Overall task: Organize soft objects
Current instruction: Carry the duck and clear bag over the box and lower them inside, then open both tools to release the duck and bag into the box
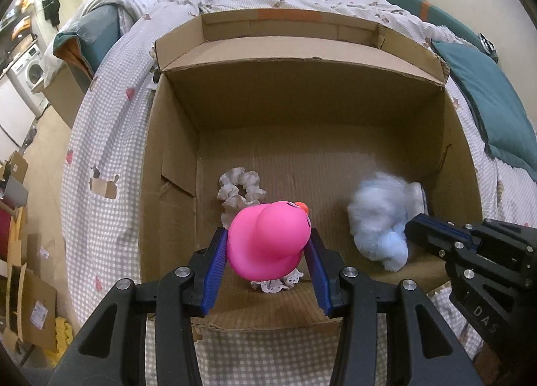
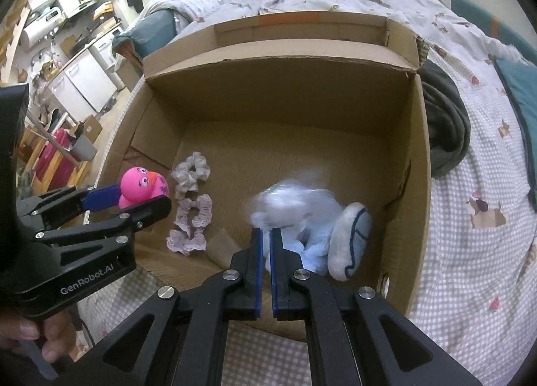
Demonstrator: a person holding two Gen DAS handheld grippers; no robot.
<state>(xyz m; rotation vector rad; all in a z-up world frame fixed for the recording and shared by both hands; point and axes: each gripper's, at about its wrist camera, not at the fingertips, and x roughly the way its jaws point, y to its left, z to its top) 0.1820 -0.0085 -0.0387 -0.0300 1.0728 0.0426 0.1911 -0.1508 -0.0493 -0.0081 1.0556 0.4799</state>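
One box (image 2: 416, 164) sits on the bed (image 2: 470, 251); on its floor lie three scrunchies (image 2: 191, 174) in a row and one white slipper (image 2: 350, 240). The left gripper (image 1: 266, 245) clamps one pink duck (image 1: 266, 241), upright, beak pointing away, low inside the box. The right gripper (image 2: 266, 235), jaws nearly together, pinches one blue plush (image 2: 302, 214); blur hides its facing.

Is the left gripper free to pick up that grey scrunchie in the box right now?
Probably not yet. The left gripper has its jaws closed on the pink duck, which sits between them and the grey scrunchie just beyond. It would likely need to drop the duck first.
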